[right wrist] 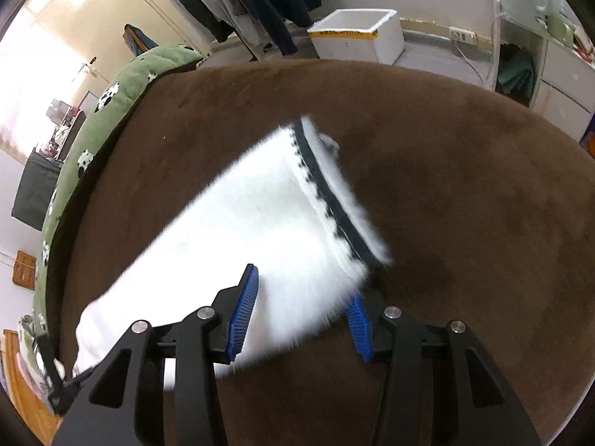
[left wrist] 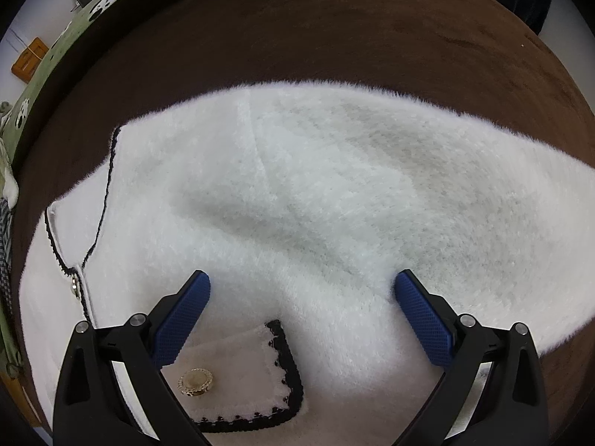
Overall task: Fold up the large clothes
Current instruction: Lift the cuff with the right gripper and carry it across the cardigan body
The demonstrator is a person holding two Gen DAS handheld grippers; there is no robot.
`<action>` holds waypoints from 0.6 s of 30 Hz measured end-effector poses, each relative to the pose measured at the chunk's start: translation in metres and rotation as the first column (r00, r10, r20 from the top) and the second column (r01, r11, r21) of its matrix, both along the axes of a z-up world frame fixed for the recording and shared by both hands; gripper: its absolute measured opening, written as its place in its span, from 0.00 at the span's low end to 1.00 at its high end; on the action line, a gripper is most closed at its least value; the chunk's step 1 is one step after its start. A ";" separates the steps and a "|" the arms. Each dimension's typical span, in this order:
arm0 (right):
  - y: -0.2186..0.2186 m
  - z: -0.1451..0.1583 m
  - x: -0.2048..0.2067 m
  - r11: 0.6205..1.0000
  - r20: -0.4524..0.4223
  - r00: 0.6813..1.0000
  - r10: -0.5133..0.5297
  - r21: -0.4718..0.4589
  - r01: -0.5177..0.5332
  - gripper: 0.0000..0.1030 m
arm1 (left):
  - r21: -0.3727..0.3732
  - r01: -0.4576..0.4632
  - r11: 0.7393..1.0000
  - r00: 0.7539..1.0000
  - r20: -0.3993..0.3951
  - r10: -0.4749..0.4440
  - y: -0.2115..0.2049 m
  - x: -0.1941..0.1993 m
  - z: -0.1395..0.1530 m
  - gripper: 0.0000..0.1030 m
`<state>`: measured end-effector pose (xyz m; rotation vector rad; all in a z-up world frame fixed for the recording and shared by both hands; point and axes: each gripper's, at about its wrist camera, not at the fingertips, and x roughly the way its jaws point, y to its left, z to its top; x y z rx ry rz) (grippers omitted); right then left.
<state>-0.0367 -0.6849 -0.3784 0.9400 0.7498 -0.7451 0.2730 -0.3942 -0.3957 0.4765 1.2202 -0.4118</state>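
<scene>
White sleeve crosses brown blanket; bare blanket beyond its cuff.

open left tool — over white cardigan

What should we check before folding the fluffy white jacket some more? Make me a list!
1. Left gripper open and ready: ok, jaws wide above the jacket, holding nothing.
2. Right gripper has the sleeve: cannot tell; the sleeve lies between the fingers, but a firm pinch is not clear.
3. Jacket body lying flat: ok, only soft ripples.
4. Pocket flap and gold button flat: ok.
5. Room on the brown blanket: ok, bare beside the sleeve.
6. Black-trimmed cuff straight: cannot tell, blurred.
</scene>
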 end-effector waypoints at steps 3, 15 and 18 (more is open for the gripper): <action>-0.007 0.002 0.017 1.000 -0.036 0.999 0.008 -0.024 -0.009 0.11 | -0.013 -0.012 1.000 1.000 0.002 0.012 -0.001 -0.005 -0.003 0.95; -0.003 0.073 0.046 0.976 -0.080 0.988 0.131 -0.166 -0.143 0.08 | -0.049 -0.097 0.994 0.995 -0.034 0.095 0.027 -0.009 -0.011 0.94; 0.004 0.114 0.066 0.951 -0.056 0.981 0.185 -0.243 -0.193 0.08 | -0.059 -0.114 0.992 0.993 -0.029 0.112 0.036 -0.007 0.001 0.94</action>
